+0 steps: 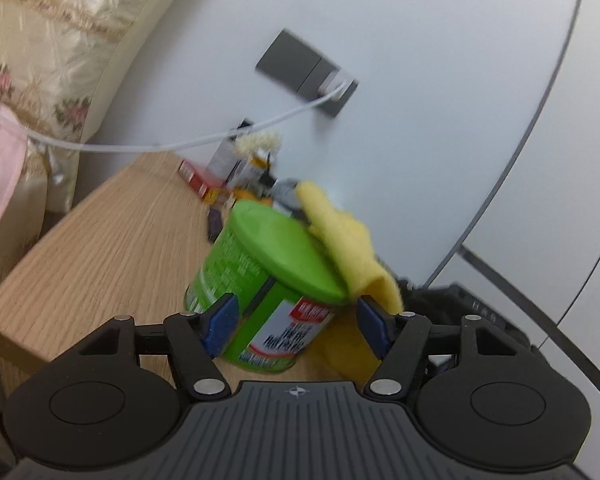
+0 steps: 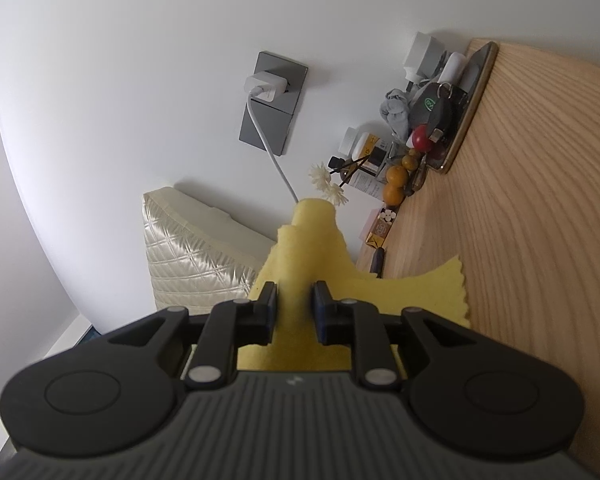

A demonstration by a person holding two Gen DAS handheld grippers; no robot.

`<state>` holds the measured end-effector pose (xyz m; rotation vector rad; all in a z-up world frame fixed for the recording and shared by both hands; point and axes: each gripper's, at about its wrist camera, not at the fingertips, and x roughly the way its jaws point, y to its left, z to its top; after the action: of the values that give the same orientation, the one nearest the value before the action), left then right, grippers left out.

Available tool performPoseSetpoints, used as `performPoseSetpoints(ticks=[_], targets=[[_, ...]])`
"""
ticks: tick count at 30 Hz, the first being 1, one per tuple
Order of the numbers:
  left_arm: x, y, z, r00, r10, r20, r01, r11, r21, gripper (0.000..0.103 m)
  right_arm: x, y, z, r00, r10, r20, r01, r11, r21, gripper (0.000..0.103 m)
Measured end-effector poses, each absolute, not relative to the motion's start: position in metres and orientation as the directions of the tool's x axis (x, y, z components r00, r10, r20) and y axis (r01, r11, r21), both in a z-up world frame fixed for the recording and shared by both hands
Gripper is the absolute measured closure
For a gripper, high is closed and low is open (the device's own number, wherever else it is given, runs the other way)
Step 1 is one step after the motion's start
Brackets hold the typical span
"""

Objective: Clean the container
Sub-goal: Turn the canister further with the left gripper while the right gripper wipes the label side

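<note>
You are straddling the green lidded canister (image 1: 260, 280) with your left gripper (image 1: 296, 324) – its fingers sitting open beside the tin, not pinching; your right gripper (image 2: 294, 312) is clamping the soft yellow cloth (image 2: 304, 248). The slick, light canister looks tip-prone – grip mid-wall, below the lid

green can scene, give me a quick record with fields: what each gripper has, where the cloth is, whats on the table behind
container: green can with green lid, tilted, on the wooden table
left gripper: jaws either side of the can; right pad apart from it, grip not clear
right gripper: shut on yellow cloth
cloth: draped at the lid's right edge
behind: small boxes, oranges, phone, charger in wall socket
</note>
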<state>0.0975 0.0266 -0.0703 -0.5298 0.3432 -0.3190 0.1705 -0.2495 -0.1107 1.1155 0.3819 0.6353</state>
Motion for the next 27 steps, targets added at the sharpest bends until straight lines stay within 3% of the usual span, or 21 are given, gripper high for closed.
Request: performPoseSetpoints(ticks=[8,15,19,27], targets=[[0.120,0.045,-0.072,0.920,-0.342,-0.191,0.158,0.771,-0.616,0.033,0.176,-0.249,-0.109,0.768,0.639,0.050,-0.286,0.273,0.919,0.081],[0.134,0.049,-0.077,0.904,-0.359,-0.231,0.150,0.774,-0.615,0.035,0.192,-0.237,-0.108,0.771,0.636,0.030,-0.282,0.300,0.911,0.068],[0.134,0.050,-0.078,0.900,-0.371,-0.231,0.162,0.774,-0.612,0.035,0.203,-0.229,-0.105,0.766,0.642,0.014,-0.298,0.336,0.894,0.068],[0.120,0.058,-0.072,0.911,-0.381,-0.156,0.211,0.758,-0.617,0.030,0.200,-0.227,-0.099,0.794,0.608,-0.005,-0.312,0.415,0.855,0.090]])
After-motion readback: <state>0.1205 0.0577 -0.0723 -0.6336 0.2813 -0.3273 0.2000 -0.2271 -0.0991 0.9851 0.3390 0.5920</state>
